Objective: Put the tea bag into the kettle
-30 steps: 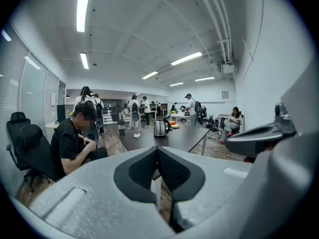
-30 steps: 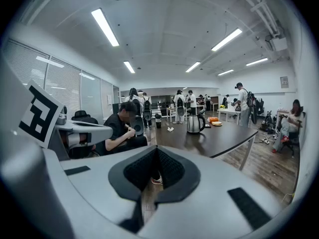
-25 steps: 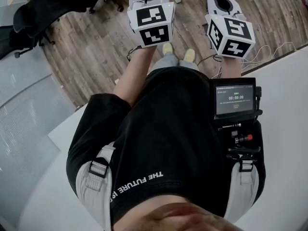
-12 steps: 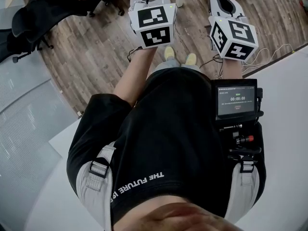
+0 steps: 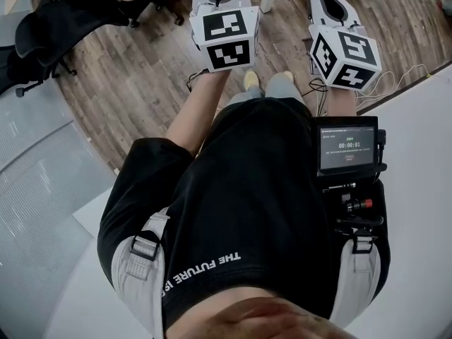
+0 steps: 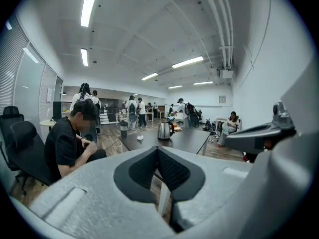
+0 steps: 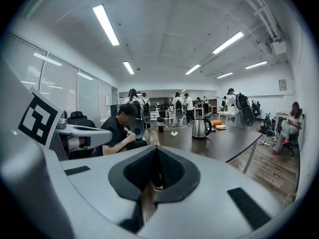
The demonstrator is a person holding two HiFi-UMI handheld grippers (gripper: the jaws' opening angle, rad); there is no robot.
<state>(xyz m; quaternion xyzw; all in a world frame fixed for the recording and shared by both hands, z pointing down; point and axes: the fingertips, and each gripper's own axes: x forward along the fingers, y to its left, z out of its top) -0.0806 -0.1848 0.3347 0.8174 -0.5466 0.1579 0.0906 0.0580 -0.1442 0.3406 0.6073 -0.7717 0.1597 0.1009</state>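
What looks to be the tea bag [image 7: 174,133] lies near the kettle [image 7: 200,127] on a dark table [image 7: 229,142], far off at centre frame. The left gripper [image 6: 157,151] and right gripper [image 7: 157,151], jaws pressed together on nothing, are held level toward it, apparently ahead of the approach.

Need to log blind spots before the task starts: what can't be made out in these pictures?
- White scrap on the dark table, right gripper view: too small to call it a tea bag.
- Kettle lid, both gripper views: too far to tell open or shut.
- Head view: kettle and dark table fall outside the frame; the person's torso fills it.
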